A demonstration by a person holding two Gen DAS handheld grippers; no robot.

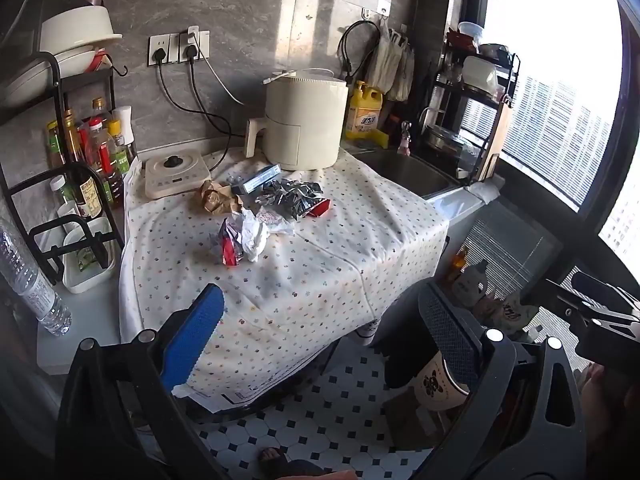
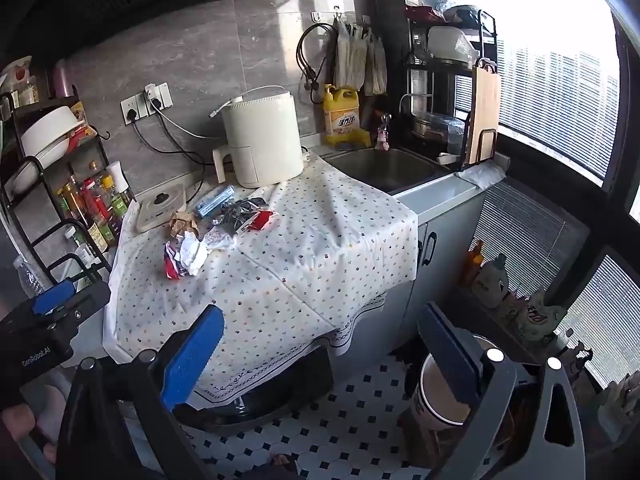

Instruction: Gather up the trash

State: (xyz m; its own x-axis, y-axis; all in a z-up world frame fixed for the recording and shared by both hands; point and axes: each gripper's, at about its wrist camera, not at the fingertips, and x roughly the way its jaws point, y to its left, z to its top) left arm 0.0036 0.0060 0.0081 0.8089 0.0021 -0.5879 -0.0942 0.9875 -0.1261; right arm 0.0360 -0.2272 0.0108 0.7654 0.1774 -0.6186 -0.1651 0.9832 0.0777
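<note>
My left gripper [image 1: 320, 344] and right gripper [image 2: 320, 344] both gape apart, empty; trash pile [image 1: 260, 208] on tablecloth [image 1: 320, 272] at twelve o'clock, untouched.

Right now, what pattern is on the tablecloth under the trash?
The tablecloth is white with small scattered multicoloured dots or tiny flowers; clearest in the left wrist view.

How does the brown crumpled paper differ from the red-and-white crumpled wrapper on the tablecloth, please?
The brown crumpled paper is plain tan, while the red-and-white crumpled wrapper is printed in red, white and dark patches. The brown paper lies farther back, next to the induction cooker; the wrapper lies nearer the camera, toward the cloth's open middle. Both are crumpled and lie loose on the tablecloth, untouched.
</note>
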